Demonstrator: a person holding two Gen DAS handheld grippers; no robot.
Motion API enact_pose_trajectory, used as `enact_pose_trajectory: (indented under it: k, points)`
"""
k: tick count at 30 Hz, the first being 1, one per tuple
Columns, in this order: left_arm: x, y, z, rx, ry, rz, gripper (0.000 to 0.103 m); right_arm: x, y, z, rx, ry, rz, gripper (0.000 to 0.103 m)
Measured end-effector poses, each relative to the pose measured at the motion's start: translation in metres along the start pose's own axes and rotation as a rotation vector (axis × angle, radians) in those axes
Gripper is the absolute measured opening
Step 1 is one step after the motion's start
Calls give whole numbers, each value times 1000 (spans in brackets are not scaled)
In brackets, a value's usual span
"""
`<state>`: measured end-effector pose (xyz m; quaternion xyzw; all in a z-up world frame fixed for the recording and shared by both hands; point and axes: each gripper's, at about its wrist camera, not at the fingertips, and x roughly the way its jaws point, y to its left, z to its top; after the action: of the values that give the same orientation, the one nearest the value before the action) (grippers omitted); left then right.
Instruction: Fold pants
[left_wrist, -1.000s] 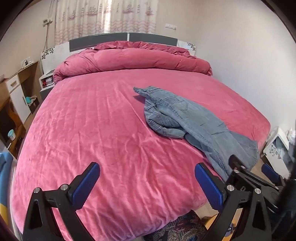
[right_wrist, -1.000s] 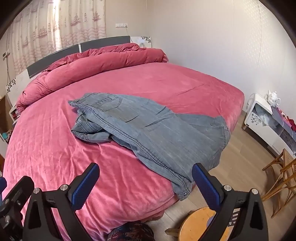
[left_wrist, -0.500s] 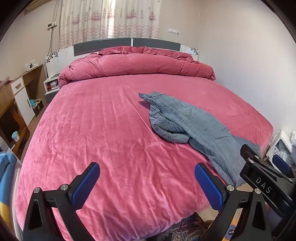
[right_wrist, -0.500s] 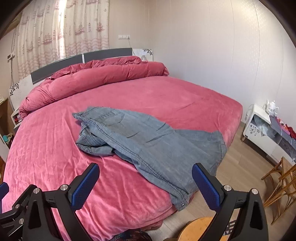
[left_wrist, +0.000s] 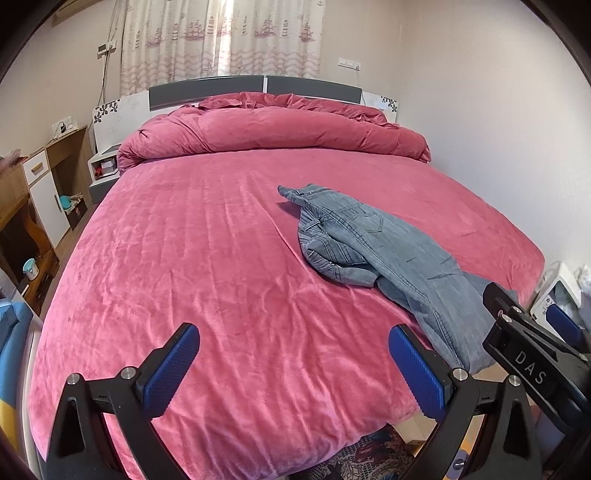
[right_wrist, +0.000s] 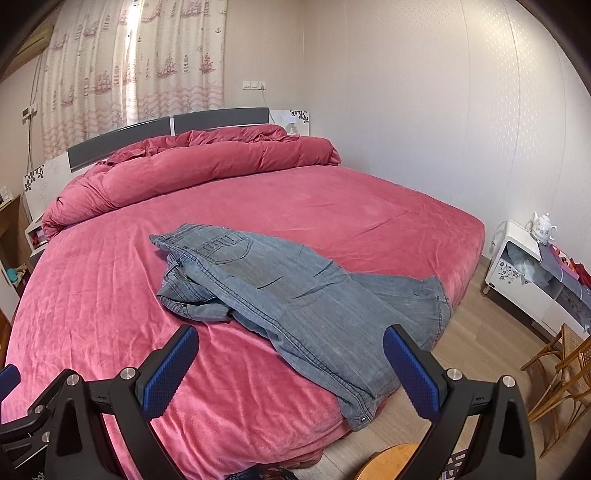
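Lying crumpled on the bed (right_wrist: 110, 295), right of centre, jeans (right_wrist: 295, 295) hang a leg over the near edge. Left gripper (left_wrist: 291, 363) and right gripper (right_wrist: 290, 365) both gape, empty, well short. Risk: tugging the overhanging leg drags everything to the floor.

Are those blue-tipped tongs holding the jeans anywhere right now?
No, nothing is held. The left tongs and right tongs are both open and empty, short of the jeans, which lie crumpled on the pink bed.
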<state>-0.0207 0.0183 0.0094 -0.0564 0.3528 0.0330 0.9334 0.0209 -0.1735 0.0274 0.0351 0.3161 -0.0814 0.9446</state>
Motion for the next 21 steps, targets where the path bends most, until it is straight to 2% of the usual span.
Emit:
enact_pose_trajectory:
  k: [21]
  points:
    - [3,-2,-2,19,12,10,103,12,-4,-6,9,39,-9,102]
